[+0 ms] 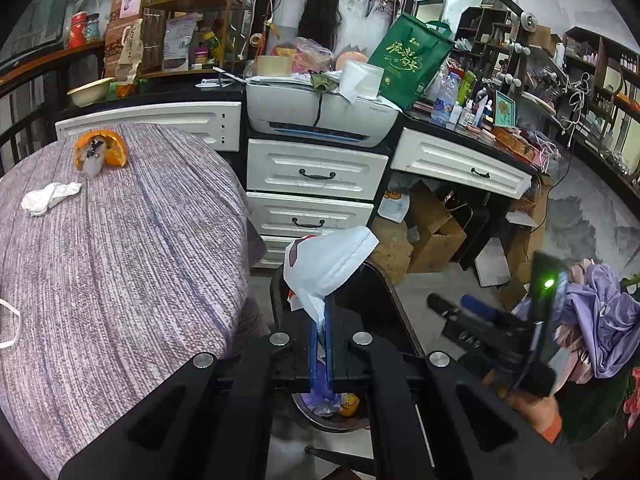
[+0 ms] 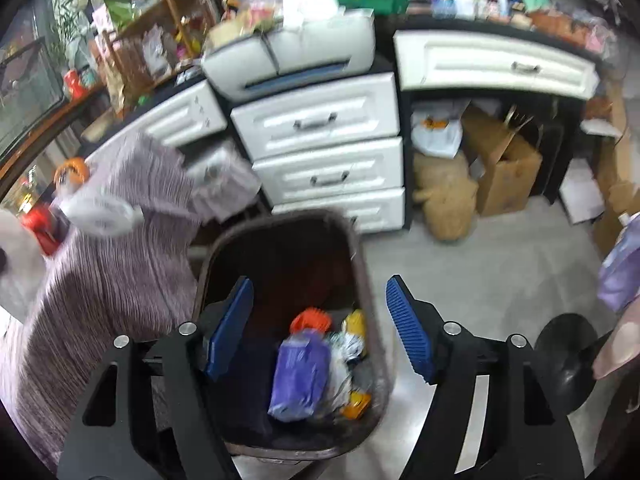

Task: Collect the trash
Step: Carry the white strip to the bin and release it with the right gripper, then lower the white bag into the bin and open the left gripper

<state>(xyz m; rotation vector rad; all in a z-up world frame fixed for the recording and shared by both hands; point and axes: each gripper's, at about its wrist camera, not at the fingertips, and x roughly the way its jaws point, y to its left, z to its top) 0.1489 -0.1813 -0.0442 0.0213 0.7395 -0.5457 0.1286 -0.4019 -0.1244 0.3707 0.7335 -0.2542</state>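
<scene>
My left gripper point(image 1: 320, 344) is shut on a white plastic wrapper point(image 1: 328, 264) with red print and holds it above the dark trash bin point(image 1: 384, 280). On the purple-clothed table point(image 1: 120, 260) lie a crumpled white tissue point(image 1: 50, 198) and an orange peel point(image 1: 102, 150) with a small clear wrapper. My right gripper point(image 2: 320, 332) is open and empty above the bin point(image 2: 360, 248). The bin holds a purple packet point(image 2: 300, 376), orange scraps and foil. The right gripper also shows in the left wrist view point(image 1: 460, 308), to the right of the bin.
White drawers point(image 1: 312, 176) with a printer point(image 1: 320, 116) on top stand behind the bin. Cardboard boxes and a paper bag point(image 1: 432, 228) sit under the desk. A black stool base point(image 2: 568, 364) stands to the right. A white loop point(image 1: 10, 324) lies at the table's left edge.
</scene>
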